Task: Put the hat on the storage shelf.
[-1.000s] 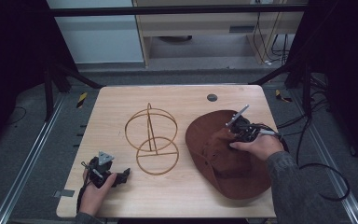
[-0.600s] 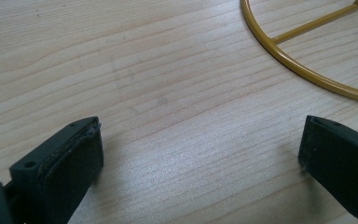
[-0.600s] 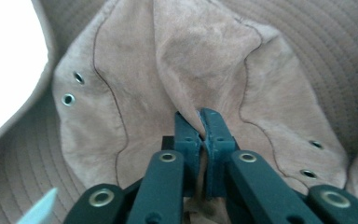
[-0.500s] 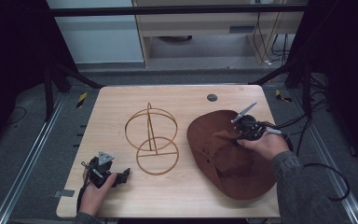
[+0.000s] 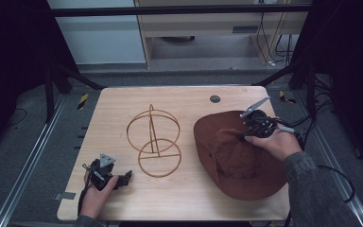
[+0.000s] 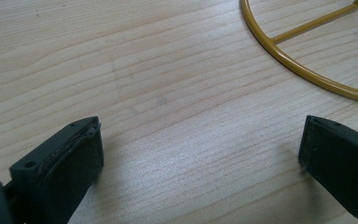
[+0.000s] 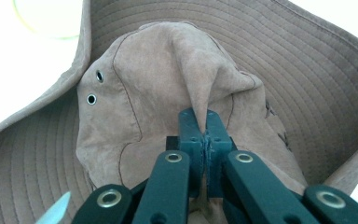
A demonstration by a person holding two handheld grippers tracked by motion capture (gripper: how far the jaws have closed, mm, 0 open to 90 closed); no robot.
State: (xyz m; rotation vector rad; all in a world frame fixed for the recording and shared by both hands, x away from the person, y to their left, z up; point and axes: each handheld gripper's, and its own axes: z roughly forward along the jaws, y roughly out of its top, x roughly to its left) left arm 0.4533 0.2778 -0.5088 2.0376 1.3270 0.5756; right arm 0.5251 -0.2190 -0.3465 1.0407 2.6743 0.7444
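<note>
A brown wide-brimmed hat (image 5: 246, 165) lies on the right half of the wooden table (image 5: 118, 106). My right gripper (image 5: 242, 136) is shut on a pinched fold of the hat's crown, pulling the fabric up into a peak. In the right gripper view the jaws (image 7: 204, 125) meet on that fold, with the hat's brim (image 7: 307, 60) spread around it. A gold wire stand (image 5: 153, 139) of hoops stands mid-table. My left gripper (image 5: 123, 179) rests at the front left, open, nothing between its jaws. The left gripper (image 6: 200, 140) faces bare wood, with the stand's base ring (image 6: 298, 60) just beyond.
A round dark grommet (image 5: 214, 99) sits in the table near its far edge. Cables trail off the right side of the table from the right gripper. Dark frame legs and a cabinet stand behind the table.
My right hand has risen a little with the hat's crown pinched, lifting the fabric. The left hand has stayed where it was.
</note>
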